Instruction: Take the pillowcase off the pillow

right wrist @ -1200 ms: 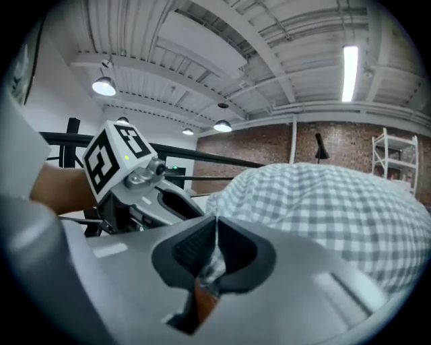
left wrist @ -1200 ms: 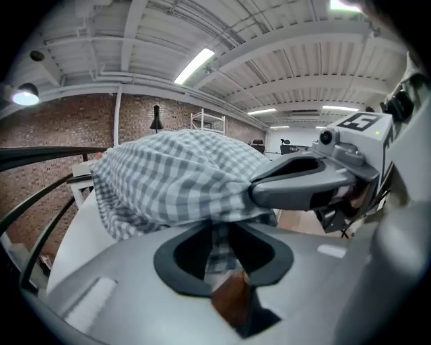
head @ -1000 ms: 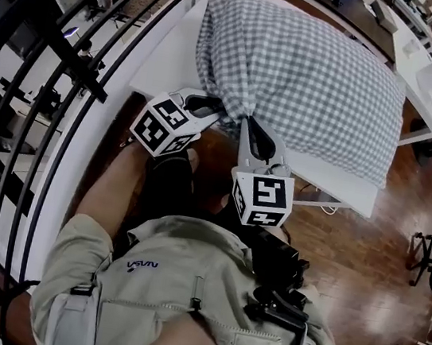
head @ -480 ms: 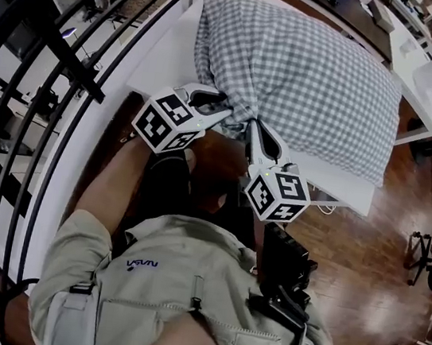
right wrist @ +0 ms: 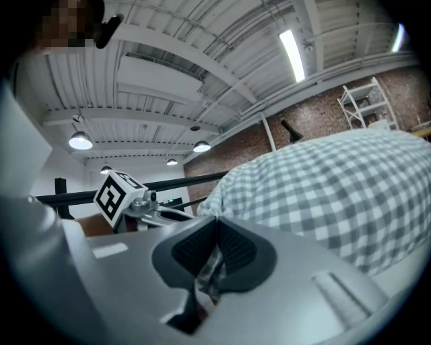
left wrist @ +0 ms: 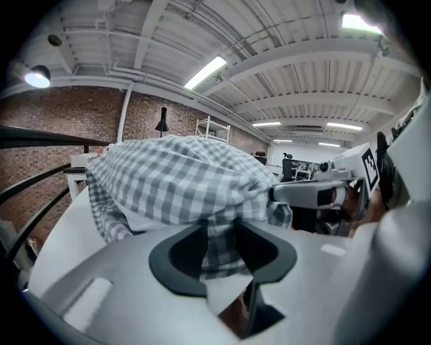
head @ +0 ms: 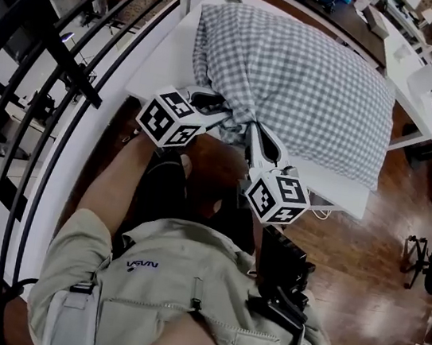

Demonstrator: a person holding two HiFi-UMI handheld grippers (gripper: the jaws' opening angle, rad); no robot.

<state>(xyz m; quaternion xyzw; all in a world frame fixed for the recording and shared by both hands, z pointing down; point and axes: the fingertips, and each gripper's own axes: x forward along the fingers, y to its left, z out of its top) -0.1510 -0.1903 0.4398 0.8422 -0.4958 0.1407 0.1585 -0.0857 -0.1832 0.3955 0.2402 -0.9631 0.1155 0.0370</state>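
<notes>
Left gripper point(head: 218, 112), head view: nosed into the bunched corner of the gingham pillowcase point(head: 311, 77), at the 7 o'clock end of the stuffed pillow on the white table point(head: 153, 66). The right gripper point(head: 252, 133) is on the same gather just at its 3 o'clock, likely because the case's mouth is there. Left gripper view: jaws opening, cloth hanging between the pads point(left wrist: 178, 256) and seemingly unsqueezed, probably to re-grip. Right gripper view: clenched on a thin fold, presumably anchoring the case.
</notes>
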